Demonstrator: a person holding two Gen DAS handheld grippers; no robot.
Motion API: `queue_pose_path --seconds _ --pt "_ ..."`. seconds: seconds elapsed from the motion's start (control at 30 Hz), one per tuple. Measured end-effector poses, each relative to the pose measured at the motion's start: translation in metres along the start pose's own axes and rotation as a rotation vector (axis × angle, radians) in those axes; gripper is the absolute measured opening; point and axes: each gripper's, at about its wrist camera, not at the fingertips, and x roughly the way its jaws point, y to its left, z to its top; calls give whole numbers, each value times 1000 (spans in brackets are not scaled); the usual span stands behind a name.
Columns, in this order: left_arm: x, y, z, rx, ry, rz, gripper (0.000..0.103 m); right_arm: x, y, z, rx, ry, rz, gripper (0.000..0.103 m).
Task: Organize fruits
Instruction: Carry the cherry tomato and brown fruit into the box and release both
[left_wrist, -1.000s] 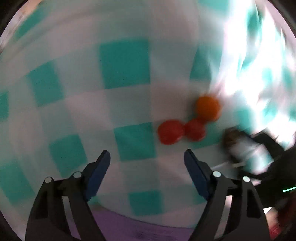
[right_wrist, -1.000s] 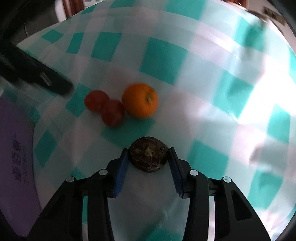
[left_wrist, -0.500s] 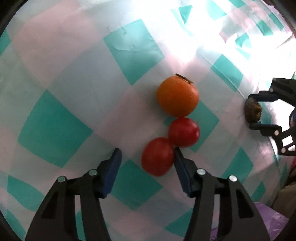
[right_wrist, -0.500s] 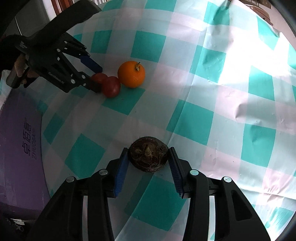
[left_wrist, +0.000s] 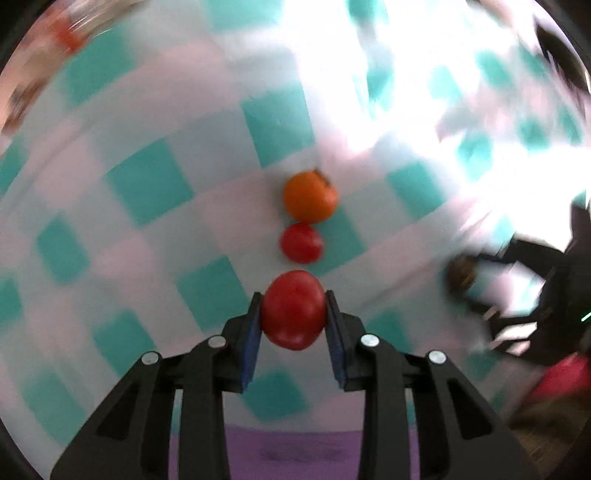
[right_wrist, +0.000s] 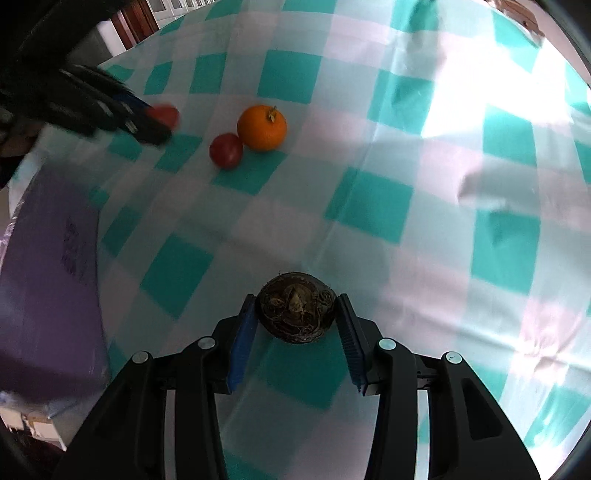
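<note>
Gripping a red tomato (left_wrist: 293, 310) between its blue pads (left_wrist: 252, 334), the left gripper (left_wrist: 293, 321) sat at the lower centre of its own view, fingers drawn narrow around the fruit. Above it in that frame lay a second, smaller tomato (left_wrist: 301, 242) and, touching that one's far side, an orange (left_wrist: 310, 196), both resting on the teal-checked tablecloth (left_wrist: 147, 181). The right gripper (right_wrist: 295, 325) likewise pinched a dark, rough, brownish round thing (right_wrist: 296, 312), low in the middle of its view; what kind of fruit it was could not be settled.

By my judgement the step in hand was carrying: each gripper had a piece and neither had set it down. The next move would call for a destination, and none showed plainly. A purple surface (right_wrist: 48, 266) with dark print filled the lower left of the right view and might serve, though that was only a guess.

Much of the left view was smeared by motion blur and washed out by glare at the upper right. The left gripper appeared only as a dark streak in the upper left of the right view. Whether the held tomato was clear of the cloth could not be told.
</note>
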Motion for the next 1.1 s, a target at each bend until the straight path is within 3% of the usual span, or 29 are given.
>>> queue_pose_path --seconds 0.13,0.2,0.33,0.5,0.7,0.87,1.1 --pt "-50 -28 -56 -278 -153 -109 32 -28 -17 -29 -5 16 51 43" --pt "-64 -50 -92 -367 -208 -141 33 -42 -22 -42 -31 19 64 43" --pt "-48 -122 -152 -502 -244 -164 33 -80 -42 -70 -73 17 84 43" --pt "11 -217 -186 -505 -152 -117 33 -111 -66 -114 -122 57 97 43" --pt "32 -283 -207 -489 -142 -106 33 -137 -72 -157 -228 89 118 43" --pt "23 -306 -225 -492 -166 -79 33 -157 -65 -170 -273 75 149 43" --pt "6 -298 -247 -560 -231 -58 33 -169 -36 -169 -326 58 199 43"
